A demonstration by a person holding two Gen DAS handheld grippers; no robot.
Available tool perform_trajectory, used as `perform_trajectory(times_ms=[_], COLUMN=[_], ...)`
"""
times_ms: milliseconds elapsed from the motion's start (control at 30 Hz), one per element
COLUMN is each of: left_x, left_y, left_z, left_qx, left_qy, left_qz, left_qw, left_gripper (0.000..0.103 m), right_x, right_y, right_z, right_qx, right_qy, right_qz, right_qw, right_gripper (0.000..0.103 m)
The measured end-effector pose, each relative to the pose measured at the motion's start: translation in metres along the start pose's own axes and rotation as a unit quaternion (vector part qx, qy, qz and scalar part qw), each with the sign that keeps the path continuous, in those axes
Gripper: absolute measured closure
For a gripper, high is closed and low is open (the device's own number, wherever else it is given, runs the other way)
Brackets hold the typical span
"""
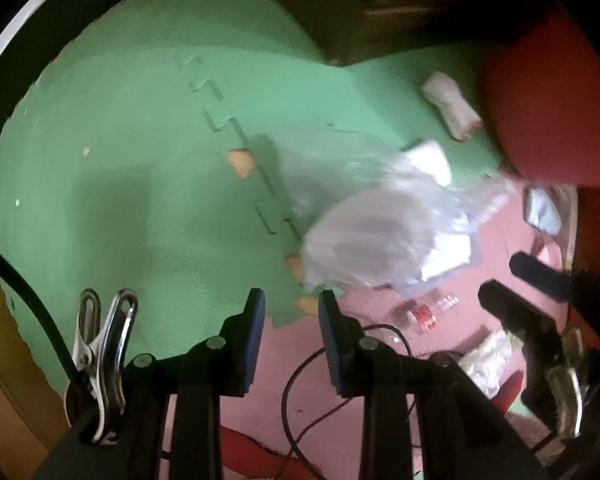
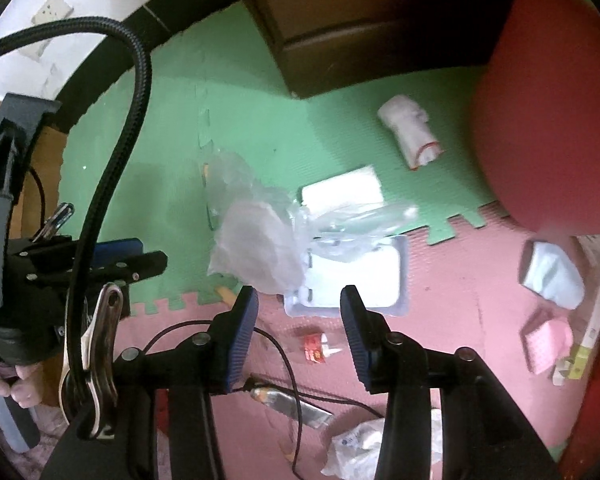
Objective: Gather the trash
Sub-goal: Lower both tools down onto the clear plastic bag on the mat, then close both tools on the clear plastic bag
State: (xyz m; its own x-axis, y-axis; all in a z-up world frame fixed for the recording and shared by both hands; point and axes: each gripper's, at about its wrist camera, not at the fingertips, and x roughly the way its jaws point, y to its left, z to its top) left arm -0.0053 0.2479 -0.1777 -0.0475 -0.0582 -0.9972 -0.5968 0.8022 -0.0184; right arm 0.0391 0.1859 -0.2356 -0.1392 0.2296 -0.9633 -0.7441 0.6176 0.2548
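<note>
Trash lies scattered on a green and pink foam mat (image 2: pixel 148 184). A crumpled clear plastic bag (image 2: pixel 260 248) rests partly on a white plastic tray (image 2: pixel 360 276); the left wrist view shows the same bag (image 1: pixel 372 232). My right gripper (image 2: pixel 298 300) hangs open just above the tray's near edge, and nothing is between its pads. My left gripper (image 1: pixel 292 304) is open too, over the seam of the mats, with the bag's near edge just beyond its fingertips. Each gripper shows in the other's view: left gripper (image 2: pixel 140 254), right gripper (image 1: pixel 502 276).
More litter: a second white tray (image 2: pixel 340 192), a rolled white wrapper (image 2: pixel 410 136), a small red packet (image 2: pixel 314 348), a pale blue packet (image 2: pixel 552 272), a pink pad (image 2: pixel 548 344), a crumpled white wrapper (image 2: pixel 360 444). A red cushion (image 2: pixel 548 120) and dark furniture (image 2: pixel 360 20) border the mat. A thin cable (image 2: pixel 288 380) crosses it.
</note>
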Motion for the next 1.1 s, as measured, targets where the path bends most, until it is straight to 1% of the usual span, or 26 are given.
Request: perform_trajectory(times_ms=[233,300,433,500,533,567,600,667,733,833,867,900,967,1033,1100], left_x=[0.017,0.020,0.029,0.034,0.036,0.038,0.041,0.044,0.046,0.048,0.048,0.048,0.049,0.051,0.055], left_y=[0.031,0.034,0.035,0.035,0.035,0.035,0.034,0.034,0.032,0.028,0.027,0.026,0.021,0.015,0.009], left_z=[0.009,0.011,0.014,0.015,0.015,0.016,0.017,0.019,0.020,0.021,0.022,0.022,0.024,0.027,0.028], left_qx=[-0.070,-0.078,-0.085,-0.088,-0.090,-0.093,-0.095,-0.098,-0.101,-0.109,-0.111,-0.113,-0.113,-0.112,-0.115], left_qy=[0.012,0.013,0.018,0.022,0.024,0.026,0.027,0.028,0.028,0.024,0.023,0.021,0.015,0.013,0.016], left_qz=[-0.038,-0.048,-0.053,-0.054,-0.056,-0.059,-0.061,-0.066,-0.073,-0.094,-0.100,-0.107,-0.121,-0.134,-0.152], left_qw=[0.9968,0.9957,0.9948,0.9944,0.9941,0.9936,0.9933,0.9926,0.9918,0.9892,0.9885,0.9876,0.9860,0.9845,0.9816], left_gripper=[0.075,0.075,0.075,0.075,0.075,0.075,0.075,0.075,0.075,0.075,0.074,0.070,0.065,0.063,0.057], right_x=[0.031,0.040,0.062,0.072,0.078,0.082,0.085,0.085,0.080,0.074,0.073,0.073,0.074,0.075,0.075], right_y=[0.009,0.008,0.004,0.004,0.003,0.001,-0.001,-0.008,-0.014,-0.029,-0.034,-0.040,-0.053,-0.061,-0.075], right_z=[0.013,0.018,0.024,0.024,0.021,0.019,0.017,0.011,0.007,0.002,0.000,-0.002,-0.006,-0.009,-0.013], right_qx=[-0.011,-0.004,0.032,0.039,0.043,0.046,0.051,0.058,0.057,0.075,0.083,0.092,0.115,0.135,0.161], right_qy=[0.007,0.004,0.005,0.011,0.018,0.023,0.027,0.026,0.021,0.022,0.024,0.026,0.033,0.035,0.036], right_qz=[-0.012,-0.010,0.019,0.030,0.037,0.041,0.046,0.067,0.076,0.073,0.070,0.070,0.079,0.091,0.111], right_qw=[1.000,1.000,0.999,0.999,0.998,0.998,0.997,0.996,0.995,0.994,0.994,0.993,0.990,0.986,0.980], right_gripper=[0.059,0.058,0.058,0.059,0.065,0.075,0.077,0.085,0.089,0.090,0.090,0.090,0.090,0.090,0.090])
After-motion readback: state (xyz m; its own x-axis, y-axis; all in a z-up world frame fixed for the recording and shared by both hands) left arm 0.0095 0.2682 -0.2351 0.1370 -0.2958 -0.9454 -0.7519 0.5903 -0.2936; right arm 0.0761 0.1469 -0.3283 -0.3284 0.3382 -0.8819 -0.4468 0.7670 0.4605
